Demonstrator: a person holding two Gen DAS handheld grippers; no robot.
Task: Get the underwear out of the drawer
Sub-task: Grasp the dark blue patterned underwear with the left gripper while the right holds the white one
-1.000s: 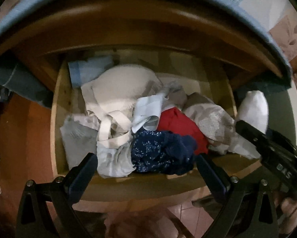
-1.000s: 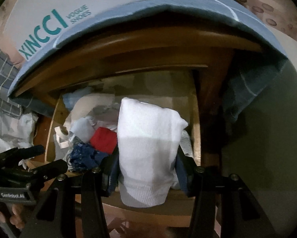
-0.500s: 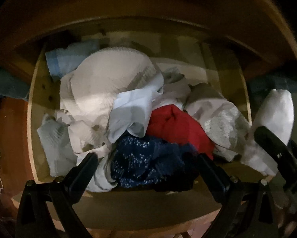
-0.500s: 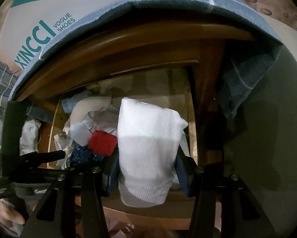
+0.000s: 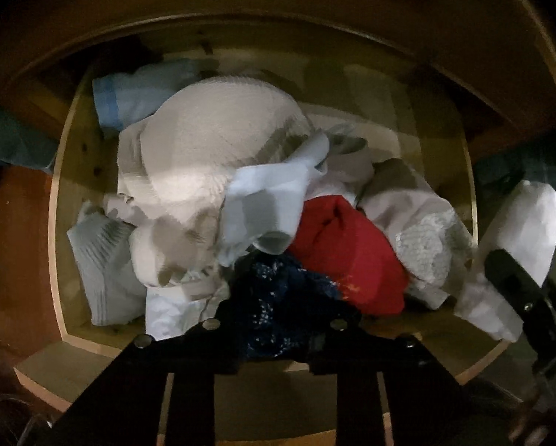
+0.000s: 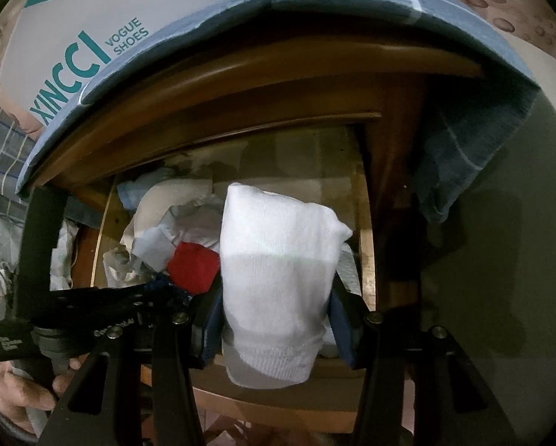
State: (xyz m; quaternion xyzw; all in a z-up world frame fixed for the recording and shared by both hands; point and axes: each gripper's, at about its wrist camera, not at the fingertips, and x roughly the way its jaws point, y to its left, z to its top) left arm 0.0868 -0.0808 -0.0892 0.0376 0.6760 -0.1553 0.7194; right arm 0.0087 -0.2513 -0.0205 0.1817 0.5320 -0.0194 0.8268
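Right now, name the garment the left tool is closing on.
The dark navy speckled garment at the drawer's front edge; the left tool is closing on it, beside the red one.

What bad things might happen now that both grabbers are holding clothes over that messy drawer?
1. The left gripper is closing on the dark blue speckled cloth, which lies under the red cloth and the pale blue-white cloth. Lifting may drag those out too.
2. Its grip looks shallow and bunched, so the blue cloth might slip free.
3. The right gripper holds a white knitted garment over the wooden drawer edge; if it slips, it may fall outside.
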